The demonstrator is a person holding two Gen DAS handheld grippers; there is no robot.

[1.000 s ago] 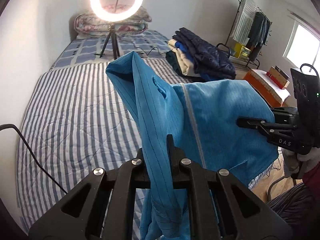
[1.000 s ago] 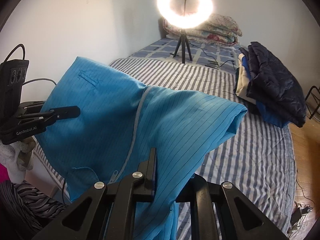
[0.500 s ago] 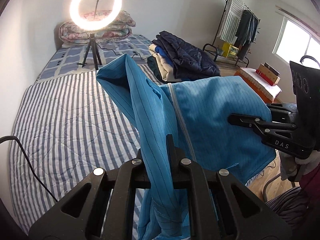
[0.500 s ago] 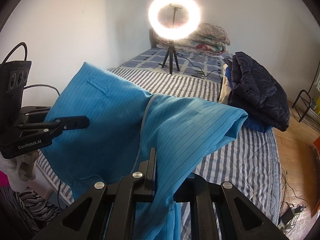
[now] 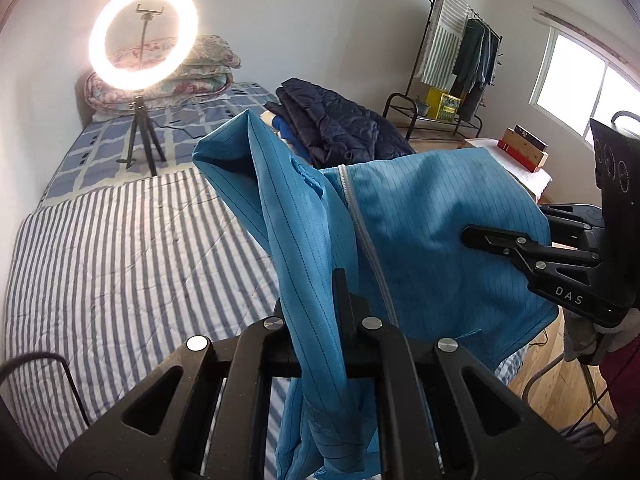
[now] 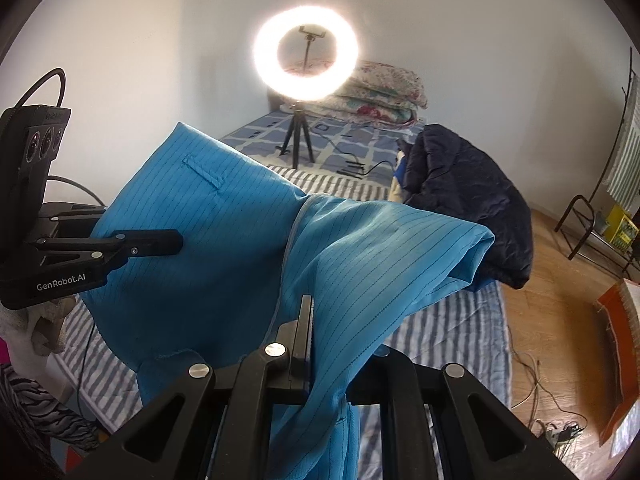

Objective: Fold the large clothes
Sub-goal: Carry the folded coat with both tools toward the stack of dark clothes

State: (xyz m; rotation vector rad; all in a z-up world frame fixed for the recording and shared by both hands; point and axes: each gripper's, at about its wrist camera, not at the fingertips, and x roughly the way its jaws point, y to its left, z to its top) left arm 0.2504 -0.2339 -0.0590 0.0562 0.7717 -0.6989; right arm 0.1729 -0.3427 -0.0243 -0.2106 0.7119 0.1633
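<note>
Blue garment [image 5: 420, 232]: pinstriped cloth with a pale zip running down its middle and a small flat loop sewn near the upper edge; held up in the air above the near end of the bed, stretched between two grippers, its lower part hanging past both.

Left gripper [image 5: 320, 300]: jaws closed tight on a bunched fold of the blue garment, the cloth rising between the fingers to a peak and spilling down behind them.

Right gripper [image 6: 310, 320]: jaws likewise pinched together on a gathered edge of the same garment, cloth draping over and below the fingers; seen from the left wrist view, its black finger lies against the cloth on the far right.

Bed [image 5: 120, 260]: blue-and-white striped cover, a checked blue section at the far end; lies below the garment.

Ring light [image 6: 306, 54]: lit, on a small black tripod standing on the checked part of the bed.

Folded quilts [image 6: 384, 88]: floral, stacked against the wall behind the ring light.

Dark quilted jacket [image 6: 468, 200]: piled on other folded clothes at the right edge of the bed.

Clothes rack [image 5: 464, 52]: black frame with hanging garments, near the window [image 5: 592, 92].
</note>
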